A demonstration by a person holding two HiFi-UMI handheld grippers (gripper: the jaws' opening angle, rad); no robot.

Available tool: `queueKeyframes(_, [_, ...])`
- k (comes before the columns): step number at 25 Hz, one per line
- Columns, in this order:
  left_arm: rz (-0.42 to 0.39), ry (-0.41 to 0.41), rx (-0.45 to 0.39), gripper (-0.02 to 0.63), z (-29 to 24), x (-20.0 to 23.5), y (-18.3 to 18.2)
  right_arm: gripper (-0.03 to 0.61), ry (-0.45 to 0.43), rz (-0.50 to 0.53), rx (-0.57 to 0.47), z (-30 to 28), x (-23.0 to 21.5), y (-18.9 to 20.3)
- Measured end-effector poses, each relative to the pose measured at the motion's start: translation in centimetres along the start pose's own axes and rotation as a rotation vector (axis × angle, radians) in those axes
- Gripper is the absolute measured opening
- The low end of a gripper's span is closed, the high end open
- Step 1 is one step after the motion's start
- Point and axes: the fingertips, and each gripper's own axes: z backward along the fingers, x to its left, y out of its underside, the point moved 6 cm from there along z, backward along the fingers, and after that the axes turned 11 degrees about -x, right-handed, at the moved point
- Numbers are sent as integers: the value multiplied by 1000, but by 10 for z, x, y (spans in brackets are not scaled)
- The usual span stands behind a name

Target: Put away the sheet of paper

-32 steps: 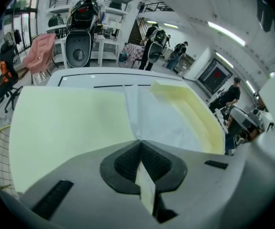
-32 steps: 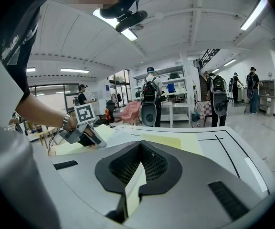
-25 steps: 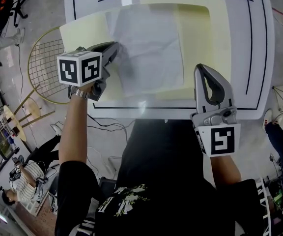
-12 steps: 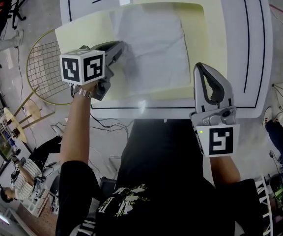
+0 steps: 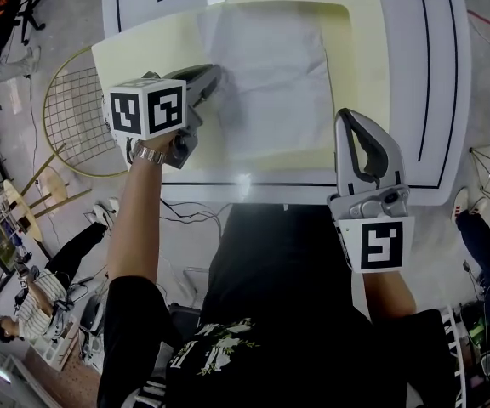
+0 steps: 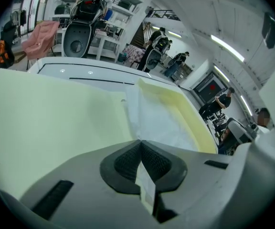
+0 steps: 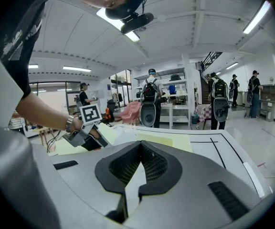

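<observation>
Put-away partly done. The crumpled white sheet of paper (image 5: 270,83) lies on the far-centre of the white black-lined table (image 5: 449,75). It rests on the right half of a large pale yellow sheet (image 5: 143,53), apparently an open folder, whose left half overhangs the table's left edge. The left gripper (image 5: 215,79) has its jaws closed at the paper's left edge, and a thin white strip between the pads looks like that edge pinched. The right gripper (image 5: 353,121), jaws together and empty, hangs at the near right, well apart from the paper. Judged remaining: seating the paper squarely, releasing it, and probably closing the yellow cover.
</observation>
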Motion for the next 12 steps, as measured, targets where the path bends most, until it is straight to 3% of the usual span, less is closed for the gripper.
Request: queueKeyframes(12, [20, 29, -10, 0, -16, -17, 0, -8, -14, 11, 8, 5, -6, -2])
